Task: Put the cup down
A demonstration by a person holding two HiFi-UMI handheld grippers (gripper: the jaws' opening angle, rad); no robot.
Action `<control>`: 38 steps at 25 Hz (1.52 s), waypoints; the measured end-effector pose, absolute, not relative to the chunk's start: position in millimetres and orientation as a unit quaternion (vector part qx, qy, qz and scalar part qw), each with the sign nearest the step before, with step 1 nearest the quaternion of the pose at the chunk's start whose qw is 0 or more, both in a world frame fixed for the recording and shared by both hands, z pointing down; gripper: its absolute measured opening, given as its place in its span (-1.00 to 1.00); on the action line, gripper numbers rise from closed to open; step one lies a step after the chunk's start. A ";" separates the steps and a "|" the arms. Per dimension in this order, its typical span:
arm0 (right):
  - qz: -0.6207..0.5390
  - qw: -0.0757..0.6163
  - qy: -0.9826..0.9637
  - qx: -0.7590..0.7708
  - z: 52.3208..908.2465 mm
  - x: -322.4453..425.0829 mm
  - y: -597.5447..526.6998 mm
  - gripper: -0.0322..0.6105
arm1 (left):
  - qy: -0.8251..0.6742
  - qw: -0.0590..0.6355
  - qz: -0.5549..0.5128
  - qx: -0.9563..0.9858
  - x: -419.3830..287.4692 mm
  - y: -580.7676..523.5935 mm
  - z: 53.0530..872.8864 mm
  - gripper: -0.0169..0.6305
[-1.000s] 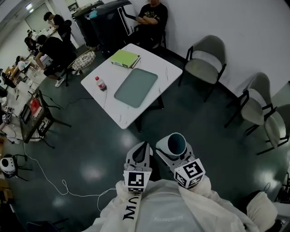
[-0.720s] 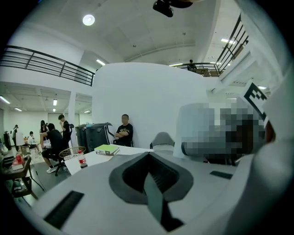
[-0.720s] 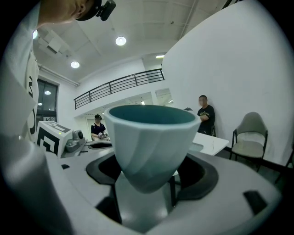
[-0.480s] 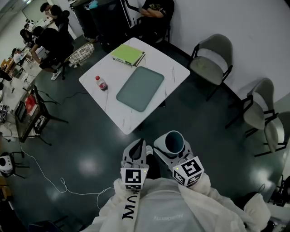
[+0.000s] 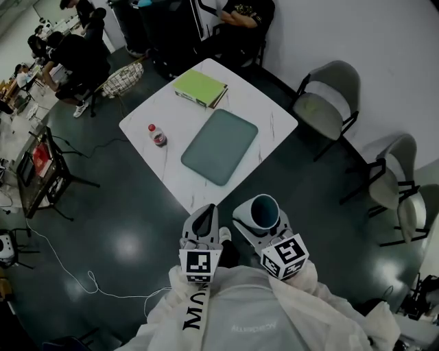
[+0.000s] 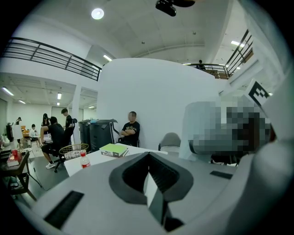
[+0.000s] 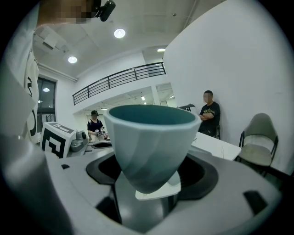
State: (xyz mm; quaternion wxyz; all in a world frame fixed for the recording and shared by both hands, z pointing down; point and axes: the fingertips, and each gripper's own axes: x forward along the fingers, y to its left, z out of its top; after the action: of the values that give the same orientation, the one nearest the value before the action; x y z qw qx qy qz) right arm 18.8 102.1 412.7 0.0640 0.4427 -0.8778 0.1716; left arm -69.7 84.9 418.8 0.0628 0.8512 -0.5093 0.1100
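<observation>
Right gripper [image 5: 259, 226]: jaws clamped on the lower body of a cup [image 5: 265, 212]. The cup is upright, mouth up, pale grey-blue and faceted outside, teal inside. In the right gripper view the cup [image 7: 151, 142] fills the centre, its base seated between the jaw pads, and the right gripper [image 7: 154, 190] bears it from both sides. It is carried in the air above the dark floor, just short of the near corner of the white table [image 5: 264, 113], touching nothing else.

Left gripper [image 5: 204, 223]: held just beside the right one, on its left, pointing the same way. In the left gripper view the left gripper [image 6: 154, 193] has its jaws together with nothing between them.

On the table: a grey-green tray [image 5: 219, 146] lies flat near the middle, bare. A green book [image 5: 199, 87] lies at the far side, apart from the tray. A small red-capped bottle [image 5: 157, 135] stands upright toward the left edge.

Surroundings: a grey chair [image 5: 329, 103] stands right of the table by the white wall, with more chairs farther right. A person [image 5: 247, 14] sits beyond the table's far corner with arms folded. A wire basket [image 5: 123, 79] sits on the floor to the table's far left. A white cable [image 5: 89, 277] trails across the floor at lower left.
</observation>
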 end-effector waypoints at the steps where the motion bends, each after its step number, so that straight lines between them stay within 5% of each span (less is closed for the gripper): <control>1: 0.172 0.064 -0.878 0.443 413.1 15.5 94.2 0.23 | -0.510 0.062 0.109 0.851 -73.7 76.5 418.3 -0.91; 38: 0.170 0.062 -0.873 0.453 416.9 7.1 -40.3 0.23 | -0.513 0.066 0.100 0.850 -96.9 -51.7 415.8 -0.91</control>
State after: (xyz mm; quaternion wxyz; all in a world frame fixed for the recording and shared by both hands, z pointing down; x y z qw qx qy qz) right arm 7.1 -40.3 416.9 0.0621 0.4530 -0.8730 0.1698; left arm -96.9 -51.7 415.8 0.0662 0.8501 -0.5128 0.1002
